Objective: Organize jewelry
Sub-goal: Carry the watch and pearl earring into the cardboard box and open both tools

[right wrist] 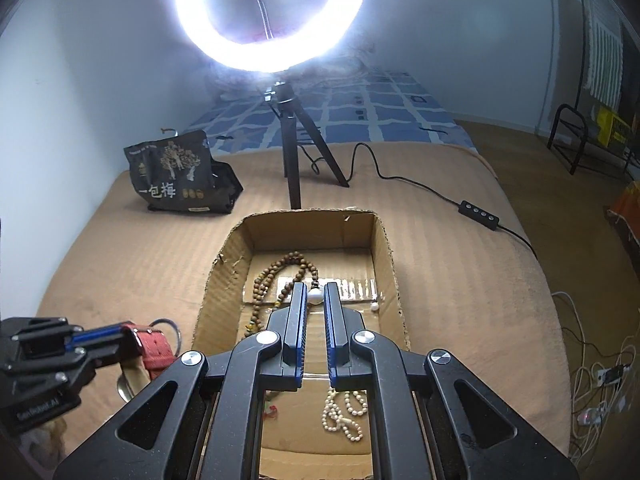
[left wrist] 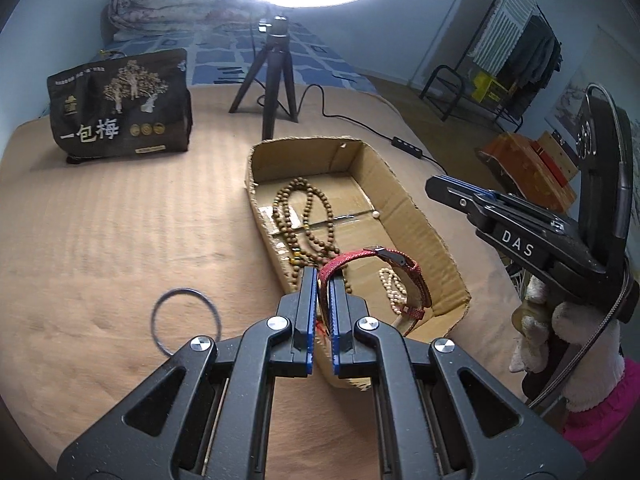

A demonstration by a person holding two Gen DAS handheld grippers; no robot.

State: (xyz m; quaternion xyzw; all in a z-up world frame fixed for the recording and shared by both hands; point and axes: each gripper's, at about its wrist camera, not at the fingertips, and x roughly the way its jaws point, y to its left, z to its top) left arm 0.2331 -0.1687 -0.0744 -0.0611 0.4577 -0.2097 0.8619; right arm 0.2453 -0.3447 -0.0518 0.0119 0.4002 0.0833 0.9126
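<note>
An open cardboard box (left wrist: 416, 204) (right wrist: 384, 248) lies on the tan bed cover. Inside lie a brown wooden bead necklace (left wrist: 308, 216) (right wrist: 280, 272), a cream bead bracelet (left wrist: 394, 288) (right wrist: 344, 412) and a small loose pearl (right wrist: 374, 306). My left gripper (left wrist: 324, 280) (right wrist: 120, 334) is shut on a red watch strap (left wrist: 348, 260) (right wrist: 154, 350), held at the box's near left wall. My right gripper (right wrist: 316, 294) is shut on a white pearl (right wrist: 315, 295) above the box; it shows at the right in the left wrist view (left wrist: 444, 186). A dark ring bangle (left wrist: 186, 322) lies on the cover left of the box.
A black snack bag (left wrist: 120, 104) (right wrist: 180, 172) stands at the back left. A ring light on a black tripod (left wrist: 272, 76) (right wrist: 296, 152) stands behind the box, its cable and switch (right wrist: 478, 210) running right. Floor, a rack and boxes lie off the right edge.
</note>
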